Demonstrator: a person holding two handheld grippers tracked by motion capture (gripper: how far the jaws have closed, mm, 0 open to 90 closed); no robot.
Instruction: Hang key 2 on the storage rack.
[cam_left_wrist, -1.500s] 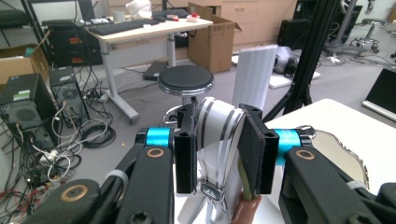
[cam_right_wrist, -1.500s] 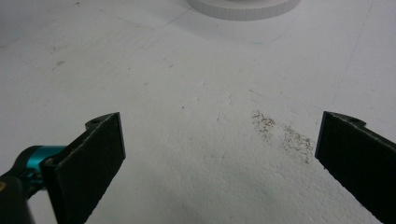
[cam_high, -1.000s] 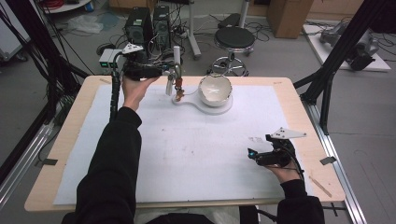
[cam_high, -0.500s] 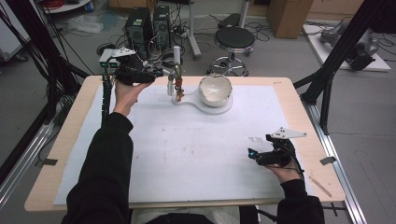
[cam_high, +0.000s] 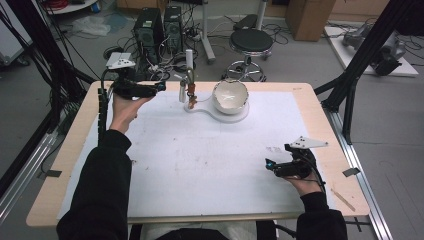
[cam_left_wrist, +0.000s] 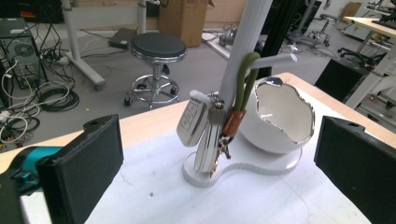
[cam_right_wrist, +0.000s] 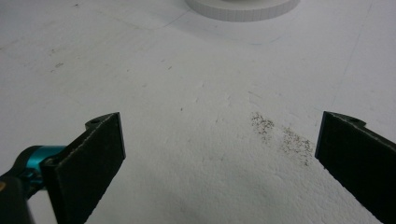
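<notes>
Room: workshop floor with cables, computer towers and a black round stool (cam_high: 251, 40) along the top of the high view.
Surface: white sheet over a light wooden desk (cam_high: 320, 107).
Keys: a silver car key fob on an olive-green loop strap with an orange leather band (cam_left_wrist: 205, 128) hangs from the white post of a stand (cam_left_wrist: 243, 42), centre of the left gripper view, just beside a white ceramic bowl with a wavy silver rim (cam_left_wrist: 280, 119) on the same base.
Left gripper (cam_high: 160, 86): jaws wide apart, nothing between them, short of the keys, upper left.
Right gripper (cam_high: 270, 165): jaws spread, empty, low over bare sheet, lower right.
Risk: closing on the post instead of the strap could, I judge, tip the stand or knock the bowl; a loose pinch may let the keys swing free.
</notes>
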